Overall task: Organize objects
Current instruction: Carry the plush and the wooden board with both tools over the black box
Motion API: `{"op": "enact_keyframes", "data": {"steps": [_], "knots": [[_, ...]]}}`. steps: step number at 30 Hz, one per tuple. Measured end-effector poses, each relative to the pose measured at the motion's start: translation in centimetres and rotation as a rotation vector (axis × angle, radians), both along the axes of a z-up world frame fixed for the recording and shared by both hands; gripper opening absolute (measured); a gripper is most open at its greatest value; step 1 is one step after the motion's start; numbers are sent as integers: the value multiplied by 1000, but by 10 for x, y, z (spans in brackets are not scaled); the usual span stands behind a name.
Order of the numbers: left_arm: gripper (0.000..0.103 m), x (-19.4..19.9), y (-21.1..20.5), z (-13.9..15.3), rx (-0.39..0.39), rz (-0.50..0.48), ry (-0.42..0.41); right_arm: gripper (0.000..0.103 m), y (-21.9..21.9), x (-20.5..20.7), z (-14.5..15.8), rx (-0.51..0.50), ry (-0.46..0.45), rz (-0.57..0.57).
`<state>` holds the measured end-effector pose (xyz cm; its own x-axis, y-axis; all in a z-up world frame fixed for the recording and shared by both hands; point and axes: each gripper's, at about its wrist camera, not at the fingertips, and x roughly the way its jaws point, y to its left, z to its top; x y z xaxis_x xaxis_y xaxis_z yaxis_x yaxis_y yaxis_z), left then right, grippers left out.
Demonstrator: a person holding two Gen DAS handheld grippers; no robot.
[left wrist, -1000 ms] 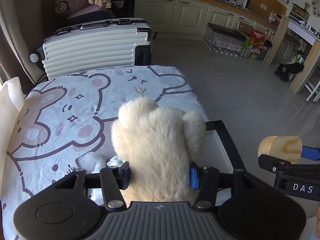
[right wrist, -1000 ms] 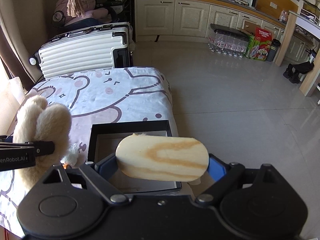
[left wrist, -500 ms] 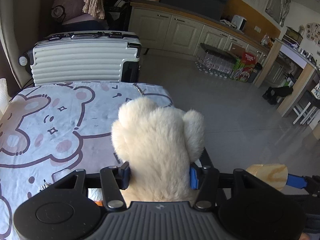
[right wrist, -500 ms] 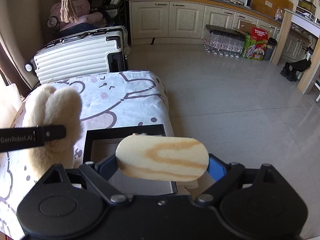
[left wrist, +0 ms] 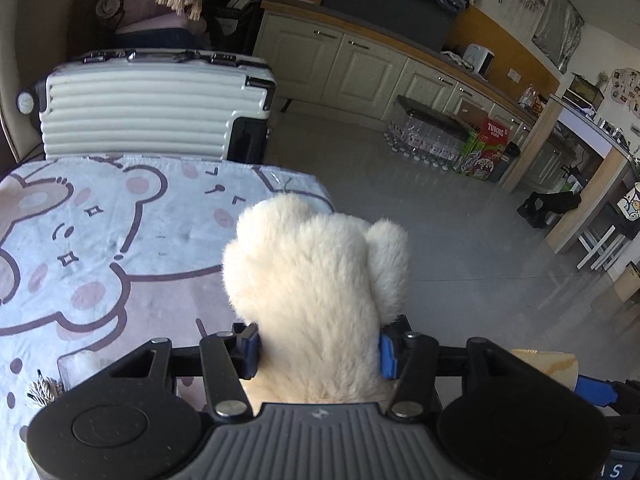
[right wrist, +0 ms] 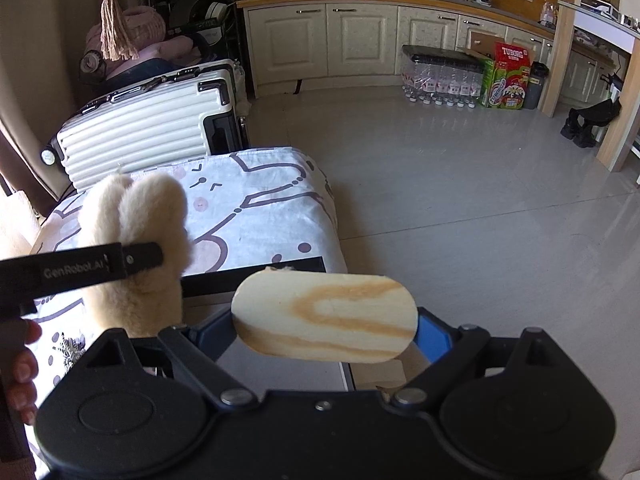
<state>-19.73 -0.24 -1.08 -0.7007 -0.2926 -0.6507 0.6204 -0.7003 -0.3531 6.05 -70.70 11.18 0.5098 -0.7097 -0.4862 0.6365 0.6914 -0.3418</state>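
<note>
On the left, a cloth with a cartoon bear print [left wrist: 120, 240] covers the bench, and a ribbed white suitcase [left wrist: 140, 108] lies on its side just behind the far edge. The left tongs [left wrist: 318, 350] are clamped on a cream plush toy [left wrist: 316, 280], their blue pads [left wrist: 387, 356] pressed into the fur on both sides; the toy sticks up and forward from the grip, above the near right part of the cloth. In the right wrist view the same toy [right wrist: 136, 240] shows from the side with the black finger [right wrist: 100, 266] of the left tongs across it (the person's fingertips [right wrist: 24, 360] show at the left edge). Further right, the right tongs [right wrist: 324, 332] hold an oval slab of pale wood [right wrist: 324, 316] between their blue pads, gripped at its two ends. It hangs over a black-rimmed box [right wrist: 248, 276] that sits on the bench's right side, beside the grey tiled floor [right wrist: 460, 200].
</note>
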Motion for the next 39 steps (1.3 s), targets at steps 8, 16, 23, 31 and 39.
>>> {"op": "enact_keyframes", "data": {"steps": [8,16,23,31,39], "knots": [[54,-19,-10,-41,130,-48,-154,93,-11,21,-16,-10,101,-12],[54,-29,-2,-65,167,-63,-261,93,-24,25,-29,76,173,-3],[57,-29,0,-80,220,-78,-324,93,-23,35,-53,91,319,42],[58,-24,-4,-81,237,-117,-310,93,-27,44,-69,130,389,45],[58,-28,-4,-81,223,-136,-314,93,-28,59,-83,139,430,19]]}}
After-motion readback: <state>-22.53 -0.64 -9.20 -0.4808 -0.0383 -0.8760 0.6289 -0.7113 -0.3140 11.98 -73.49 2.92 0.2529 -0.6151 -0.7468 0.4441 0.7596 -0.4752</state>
